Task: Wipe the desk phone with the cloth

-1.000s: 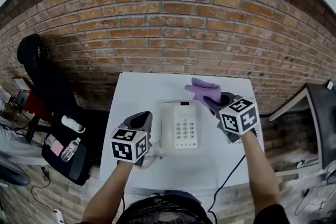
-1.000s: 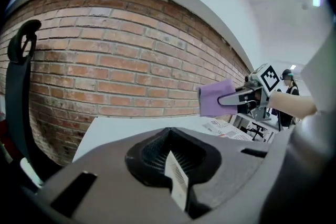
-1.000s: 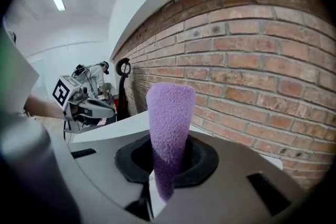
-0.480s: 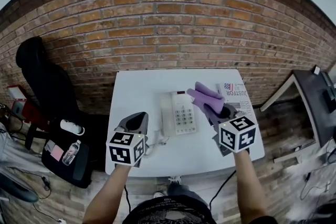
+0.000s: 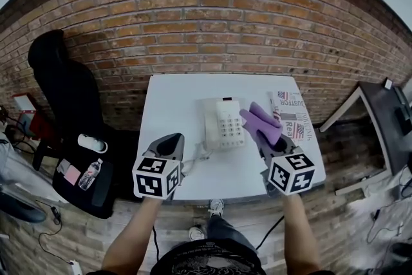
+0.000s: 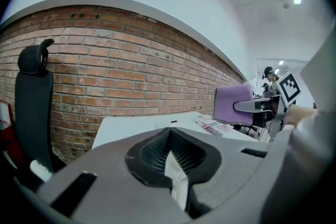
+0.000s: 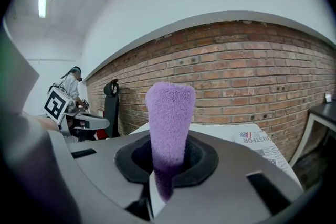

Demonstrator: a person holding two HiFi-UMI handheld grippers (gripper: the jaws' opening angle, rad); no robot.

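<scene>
Right hand-held gripper pinches the purple cloth upright. The cloth's free end stands clear, probably to serve as the wiping face, just right of the phone on the worktop. Left hand-held gripper, jaws together and empty, hangs left of the phone, likely ready to steady it.

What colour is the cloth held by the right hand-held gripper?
Purple cloth; clearest in right gripper view.

White table: desk phone near centre, newspaper flat along right edge, apart from phone.
</scene>
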